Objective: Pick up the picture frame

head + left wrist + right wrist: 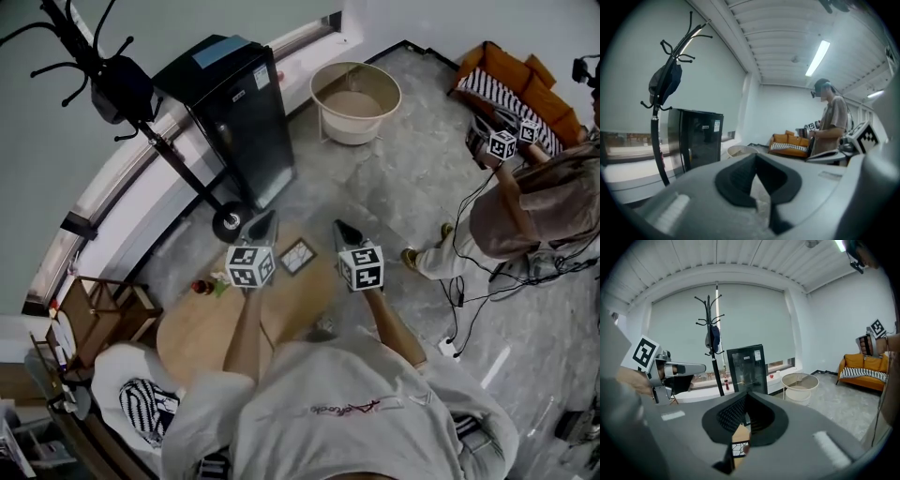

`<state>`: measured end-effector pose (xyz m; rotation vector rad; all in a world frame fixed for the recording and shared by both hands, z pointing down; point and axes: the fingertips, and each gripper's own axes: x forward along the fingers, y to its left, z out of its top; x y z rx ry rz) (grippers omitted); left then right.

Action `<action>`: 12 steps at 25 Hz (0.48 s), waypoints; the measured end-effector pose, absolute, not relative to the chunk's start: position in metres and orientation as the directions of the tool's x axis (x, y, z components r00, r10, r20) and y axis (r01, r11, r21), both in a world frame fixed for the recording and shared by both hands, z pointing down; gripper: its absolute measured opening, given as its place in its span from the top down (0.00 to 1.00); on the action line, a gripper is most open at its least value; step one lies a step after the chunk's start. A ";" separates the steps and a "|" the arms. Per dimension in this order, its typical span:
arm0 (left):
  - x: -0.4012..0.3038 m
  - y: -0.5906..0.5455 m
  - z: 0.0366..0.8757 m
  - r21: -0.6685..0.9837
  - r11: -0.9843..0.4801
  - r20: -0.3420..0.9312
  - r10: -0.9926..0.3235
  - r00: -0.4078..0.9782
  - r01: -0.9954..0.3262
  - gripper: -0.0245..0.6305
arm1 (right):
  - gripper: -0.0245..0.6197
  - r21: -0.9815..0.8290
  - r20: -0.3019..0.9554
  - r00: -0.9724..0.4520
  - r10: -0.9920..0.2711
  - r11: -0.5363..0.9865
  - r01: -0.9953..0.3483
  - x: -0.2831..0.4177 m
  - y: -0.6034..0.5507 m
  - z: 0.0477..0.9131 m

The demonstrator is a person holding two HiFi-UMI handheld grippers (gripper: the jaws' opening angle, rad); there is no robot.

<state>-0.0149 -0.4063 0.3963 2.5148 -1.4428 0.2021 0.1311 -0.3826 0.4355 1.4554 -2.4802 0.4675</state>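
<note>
Item: small square dark-rimmed picture frame on round pale wooden bench, between both tongs | Left tongs: ribbed black pads together, empty | Right tongs: pads together, empty

Past my round wooden worktop I see a black fridge, a coat stand beside it, a beige tub, and an orange sofa further away.

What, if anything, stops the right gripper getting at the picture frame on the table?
Likely nothing, so yes. The picture frame sits uncovered on the wooden table, close to the right gripper, with nothing between them. Its jaws are shut, so they must open first.
</note>
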 end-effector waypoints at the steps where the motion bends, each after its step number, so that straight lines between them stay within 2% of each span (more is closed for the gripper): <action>1: -0.017 -0.407 0.397 0.135 -0.480 0.238 -0.834 0.498 -0.867 0.96 | 0.95 -0.163 0.355 -0.486 -0.799 0.459 -0.873 0.130 -0.383 0.438; 12: -0.030 -0.394 0.416 0.133 -0.452 0.268 -0.840 0.471 -0.882 0.96 | 0.95 -0.202 0.389 -0.501 -0.773 0.460 -0.865 0.127 -0.375 0.467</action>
